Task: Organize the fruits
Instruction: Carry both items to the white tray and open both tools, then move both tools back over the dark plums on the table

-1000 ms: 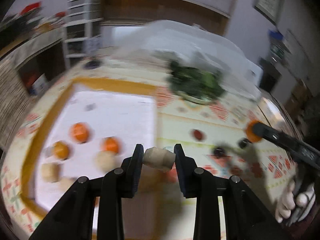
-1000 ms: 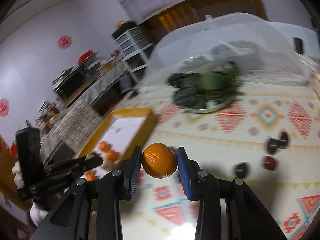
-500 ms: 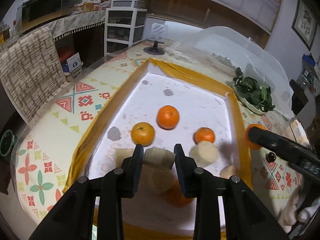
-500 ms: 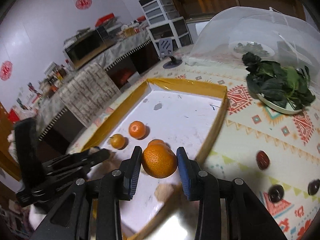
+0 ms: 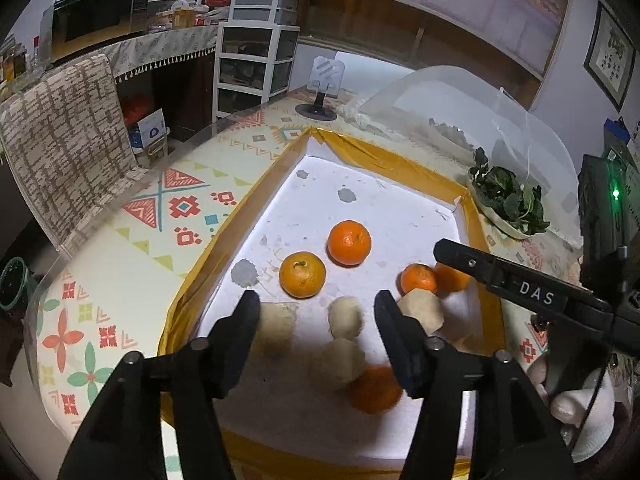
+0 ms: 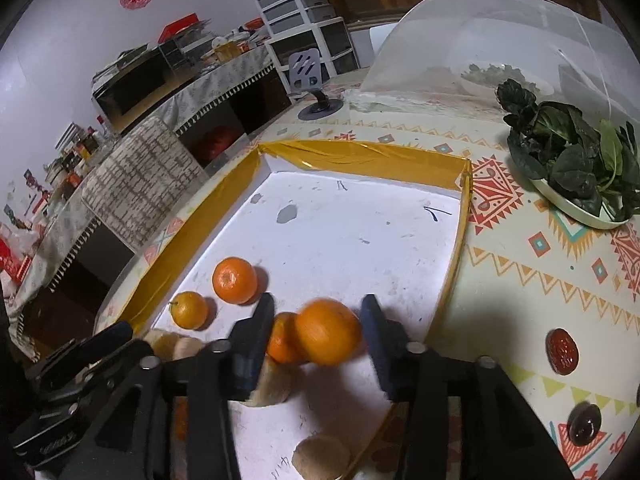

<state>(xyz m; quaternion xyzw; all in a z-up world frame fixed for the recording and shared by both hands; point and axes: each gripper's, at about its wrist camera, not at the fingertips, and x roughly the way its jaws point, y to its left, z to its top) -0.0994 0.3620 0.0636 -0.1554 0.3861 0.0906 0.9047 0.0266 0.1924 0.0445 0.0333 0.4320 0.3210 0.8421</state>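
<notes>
A yellow-rimmed white tray (image 5: 352, 148) (image 6: 360, 152) holds several oranges (image 5: 349, 242) and beige fruits (image 5: 420, 312). My left gripper (image 5: 316, 312) is open over the tray's near end, with a beige fruit (image 5: 345, 317) blurred between its fingers. My right gripper (image 6: 318, 320) is open over the tray's right part, with a blurred orange (image 6: 328, 336) loose between its fingers, beside another orange (image 6: 282, 342). The right gripper also shows in the left wrist view (image 5: 452, 250).
A plate of green leaves (image 6: 576, 160) sits right of the tray, before a clear dome cover (image 6: 500, 40). Dark red dates (image 6: 562, 350) lie on the patterned tablecloth at right. A phone stand (image 5: 324, 92) stands behind the tray.
Both grippers opened over the tray. The beige fruit left the left gripper and the orange left the right gripper; both look blurred, dropping.
</notes>
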